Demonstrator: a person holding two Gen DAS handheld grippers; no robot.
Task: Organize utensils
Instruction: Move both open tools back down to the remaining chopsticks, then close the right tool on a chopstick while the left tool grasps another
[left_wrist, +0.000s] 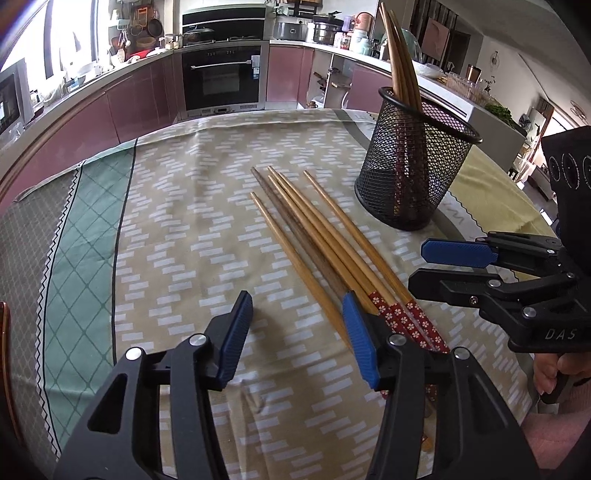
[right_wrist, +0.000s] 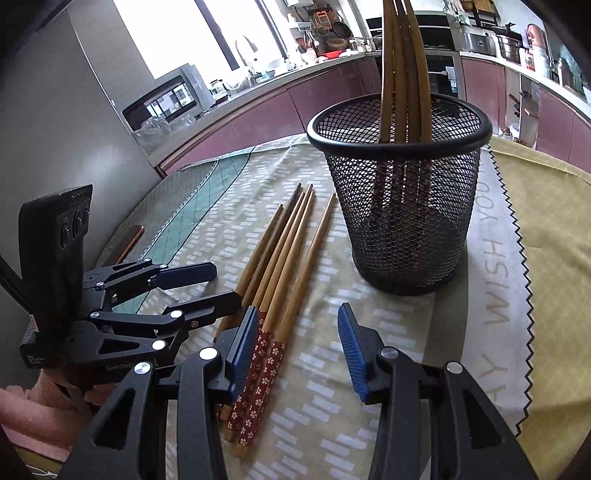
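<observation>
Both my left tongs (left_wrist: 297, 325) and right tongs (right_wrist: 297, 339) gape empty; I should pinch one chopstick (right_wrist: 306, 254) near its patterned end, then lift toward the mesh holder (right_wrist: 402, 206) at one o'clock.

My right gripper (right_wrist: 297, 345) holds its blue-padded jaws apart and empty above the patterned cloth-covered surface (right_wrist: 332, 424), just right of five loose wooden chopsticks (right_wrist: 284, 266) with red floral handles, my left gripper (right_wrist: 218, 284) beside them, the black mesh cup (right_wrist: 402, 206) of chopsticks beyond.
</observation>
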